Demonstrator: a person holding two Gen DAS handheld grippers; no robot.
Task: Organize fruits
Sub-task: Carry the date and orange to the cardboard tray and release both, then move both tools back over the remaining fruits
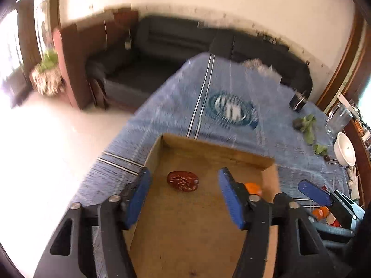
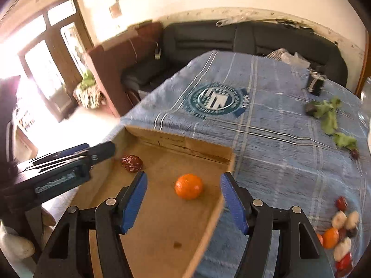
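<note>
Two fruits down in the box [image 2: 162, 220]: date [image 1: 183, 180] ahead of the L gripper [image 1: 184, 197], orange [image 2: 189, 186] ahead of the R gripper [image 2: 183, 200]. Both grippers wide, empty, above the box floor. Fruits kept apart, sorted by type prob. More fruit [image 2: 340, 234] waits right of R gripper.

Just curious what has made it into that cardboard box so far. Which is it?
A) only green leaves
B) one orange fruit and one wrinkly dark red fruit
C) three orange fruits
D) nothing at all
B: the cardboard box holds a single orange fruit near its right wall and a wrinkly dark red fruit toward its far left corner; the other fruits lie outside it on the blue cloth.
</note>
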